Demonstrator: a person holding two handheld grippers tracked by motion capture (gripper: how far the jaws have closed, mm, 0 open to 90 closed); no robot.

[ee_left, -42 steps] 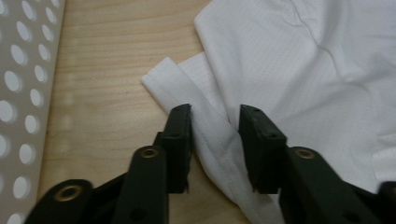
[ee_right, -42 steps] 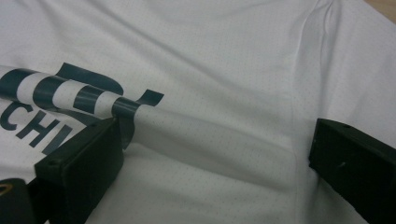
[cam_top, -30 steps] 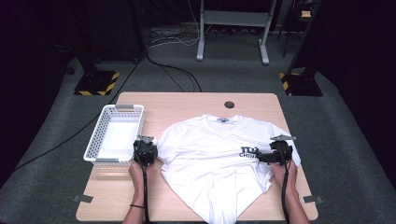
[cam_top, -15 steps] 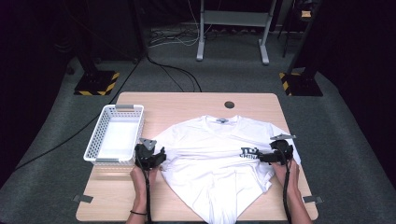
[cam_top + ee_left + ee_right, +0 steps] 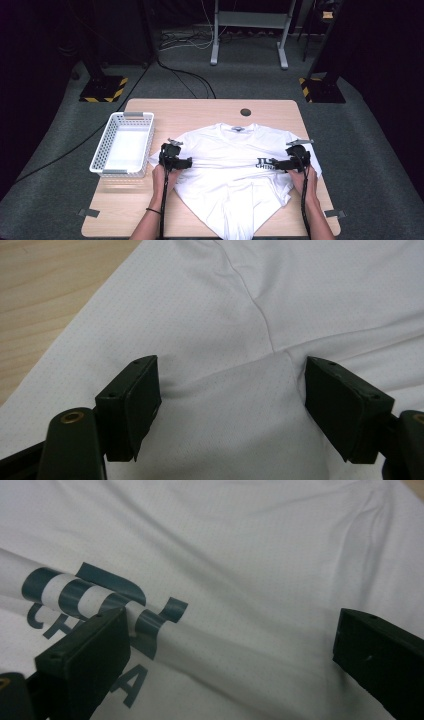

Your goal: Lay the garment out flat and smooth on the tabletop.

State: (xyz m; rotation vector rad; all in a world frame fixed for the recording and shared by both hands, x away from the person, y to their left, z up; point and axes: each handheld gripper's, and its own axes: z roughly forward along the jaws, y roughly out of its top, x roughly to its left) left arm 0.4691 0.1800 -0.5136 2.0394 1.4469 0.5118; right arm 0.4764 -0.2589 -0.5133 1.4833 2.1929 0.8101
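One wooden table (image 5: 150, 210) carries everything, and a white T-shirt (image 5: 235, 175) covers its middle and right half, collar toward the far edge, hem reaching the near edge. Along the left edge stands a white mesh basket (image 5: 102, 155), just beside the shirt's sleeve. At that sleeve the left gripper (image 5: 186, 163) rests with jaws apart astride a raised fold of cloth (image 5: 235, 395). Near the right edge the right gripper (image 5: 274, 162) sits with jaws spread wide over the dark printed lettering (image 5: 100, 610).
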